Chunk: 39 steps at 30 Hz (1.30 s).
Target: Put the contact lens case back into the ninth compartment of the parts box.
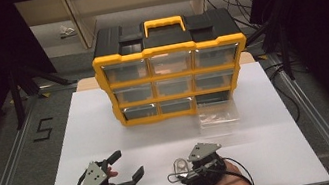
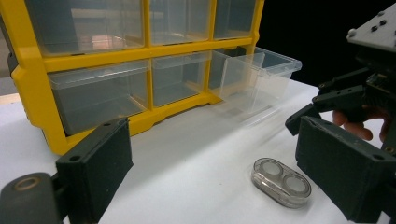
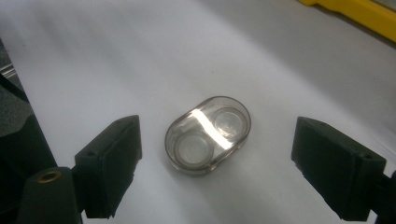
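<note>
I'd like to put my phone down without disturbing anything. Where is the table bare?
Bare strips flank the yellow drawer cabinet on the white table, and a band lies between it and the grippers. Crowded: the pulled-out clear drawer, and the small clear case between the right gripper jaws.

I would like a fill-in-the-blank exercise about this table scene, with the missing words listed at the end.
1. The small clear case lies on the white table between the open jaws of the ____ gripper.
2. The drawer cabinet has a frame coloured ____.
3. One clear drawer is pulled out of the ____ row of the cabinet.
4. The left gripper has its jaws ____.

Missing words: right; yellow; bottom; open
</note>
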Each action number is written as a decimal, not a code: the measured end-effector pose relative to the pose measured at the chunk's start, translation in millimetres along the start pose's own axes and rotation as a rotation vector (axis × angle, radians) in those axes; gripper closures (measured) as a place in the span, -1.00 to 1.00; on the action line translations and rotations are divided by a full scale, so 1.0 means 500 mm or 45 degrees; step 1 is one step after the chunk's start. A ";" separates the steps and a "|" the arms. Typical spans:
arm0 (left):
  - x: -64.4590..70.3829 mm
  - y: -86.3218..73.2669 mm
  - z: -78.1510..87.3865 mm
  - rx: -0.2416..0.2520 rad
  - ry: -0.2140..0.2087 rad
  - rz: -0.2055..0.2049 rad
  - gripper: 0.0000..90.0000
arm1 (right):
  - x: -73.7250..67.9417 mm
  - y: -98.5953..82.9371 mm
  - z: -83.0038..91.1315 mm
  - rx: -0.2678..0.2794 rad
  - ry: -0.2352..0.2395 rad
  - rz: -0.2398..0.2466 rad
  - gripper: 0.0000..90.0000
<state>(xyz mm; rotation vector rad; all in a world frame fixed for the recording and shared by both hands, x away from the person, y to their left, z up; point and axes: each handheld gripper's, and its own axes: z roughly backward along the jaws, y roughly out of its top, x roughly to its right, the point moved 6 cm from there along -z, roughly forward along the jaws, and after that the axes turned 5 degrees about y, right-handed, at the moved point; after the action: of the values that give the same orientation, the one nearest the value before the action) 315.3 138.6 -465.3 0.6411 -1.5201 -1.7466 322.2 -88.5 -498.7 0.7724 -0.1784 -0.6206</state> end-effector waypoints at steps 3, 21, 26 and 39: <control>0.001 0.000 -0.001 -0.001 -0.002 -0.003 -0.77 | 0.001 -0.001 -0.012 -0.031 -0.002 -0.009 -0.62; 0.000 0.000 0.000 0.000 0.006 -0.001 -0.76 | -0.004 -0.003 -0.059 -0.115 0.017 -0.019 -0.56; 0.001 0.000 0.000 0.001 0.004 -0.003 -0.76 | -0.006 0.000 -0.069 -0.131 0.010 -0.023 -0.50; 0.002 -0.001 -0.001 -0.003 0.002 -0.013 -0.76 | -0.002 -0.003 -0.086 -0.175 -0.020 -0.052 -0.35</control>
<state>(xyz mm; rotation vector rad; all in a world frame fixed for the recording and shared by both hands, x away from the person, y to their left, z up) 315.0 137.6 -465.6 0.6502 -1.5161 -1.7544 336.3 -63.2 -530.2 0.6399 -0.1331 -0.6708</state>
